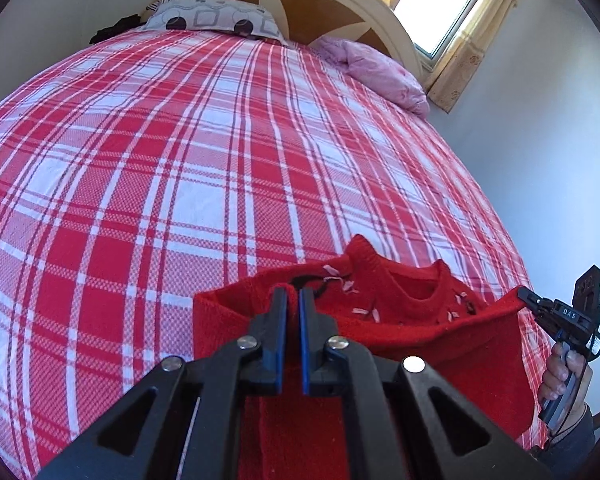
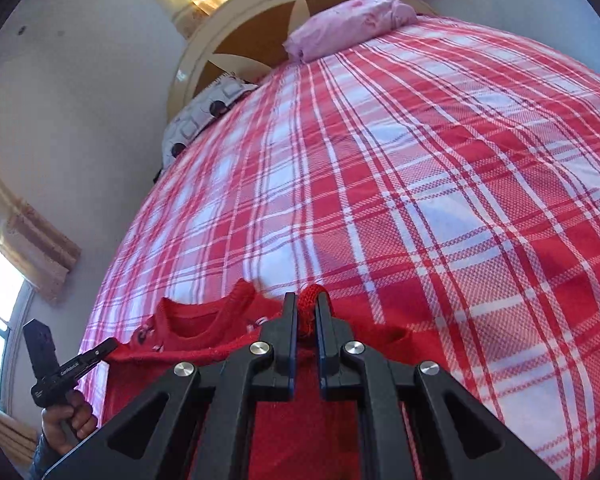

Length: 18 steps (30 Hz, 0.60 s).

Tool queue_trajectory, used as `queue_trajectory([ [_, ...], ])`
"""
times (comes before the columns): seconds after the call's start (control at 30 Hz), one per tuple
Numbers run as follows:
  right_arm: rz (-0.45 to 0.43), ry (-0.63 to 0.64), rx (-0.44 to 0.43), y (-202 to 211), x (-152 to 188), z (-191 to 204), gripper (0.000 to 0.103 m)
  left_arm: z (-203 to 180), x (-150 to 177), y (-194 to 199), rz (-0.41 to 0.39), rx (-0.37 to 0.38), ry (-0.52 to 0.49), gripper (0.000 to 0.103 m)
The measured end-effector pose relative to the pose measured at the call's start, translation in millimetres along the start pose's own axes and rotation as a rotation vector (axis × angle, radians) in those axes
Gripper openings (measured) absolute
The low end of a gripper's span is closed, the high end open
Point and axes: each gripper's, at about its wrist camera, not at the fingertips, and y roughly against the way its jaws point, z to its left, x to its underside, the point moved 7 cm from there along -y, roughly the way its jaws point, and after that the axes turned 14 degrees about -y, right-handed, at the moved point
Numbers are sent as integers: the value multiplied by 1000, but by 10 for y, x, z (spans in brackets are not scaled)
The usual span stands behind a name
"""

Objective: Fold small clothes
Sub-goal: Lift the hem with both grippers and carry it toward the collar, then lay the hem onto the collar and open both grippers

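A small red knit sweater [image 1: 420, 324] with pale flecks near its collar is stretched between both grippers over the near end of the bed. My left gripper [image 1: 293, 293] is shut on one upper edge of the sweater. At the right edge of the left wrist view, the right gripper [image 1: 526, 294] pinches the opposite edge. In the right wrist view my right gripper [image 2: 306, 300] is shut on a bunched red knit fold, and the sweater [image 2: 204, 332] runs left to the left gripper [image 2: 110, 346], which a hand holds. The sweater's lower part hangs below the jaws.
The bed [image 1: 180, 160] carries a red and white plaid cover. A patterned pillow [image 1: 216, 18] and a pink pillow [image 1: 384, 72] lie by the rounded headboard [image 1: 300, 4]. A curtained window [image 1: 444, 4] is at the back right, with a white wall beside the bed.
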Motion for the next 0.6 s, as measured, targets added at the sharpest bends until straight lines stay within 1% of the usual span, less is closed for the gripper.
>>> queue_trajectory([
  [0.07,40,-16,9,-155,-16,-33,7,23,-15,-63,10,-7,4,5],
  [0.13,86,-27,33,-326,-15,-93,9,68,-32,-110,11,-32,5,6],
  [0.2,80,-47,48,-358,-39,-138,10,152,-48,-121,1,-62,32,6],
  [0.23,68,-55,46,-331,-59,-151,15,179,-53,-114,-2,-60,46,6],
  [0.27,53,-64,52,-291,-83,-165,28,232,-73,-78,-10,-56,64,6],
  [0.3,35,-64,60,-229,-95,-173,35,251,-86,-17,-26,-63,70,7],
  [0.33,14,-45,63,-148,-93,-150,39,249,-99,56,-45,-67,64,9],
  [0.37,0,-13,65,-82,-81,-104,39,215,-109,170,-67,-77,33,11],
  [0.4,-12,47,72,10,-40,-18,39,172,-106,246,-79,-94,3,16],
  [0.43,-14,85,76,64,-11,58,39,123,-94,321,-89,-107,-27,24],
  [0.47,-7,123,75,117,44,143,39,30,-66,410,-94,-102,-60,29],
  [0.5,11,161,59,163,122,247,39,-30,-33,444,-93,-89,-77,39],
  [0.53,48,194,36,181,222,351,39,-106,-1,460,-85,-76,-94,51],
  [0.6,148,258,31,107,432,528,39,-274,80,418,-47,-63,-139,59],
])
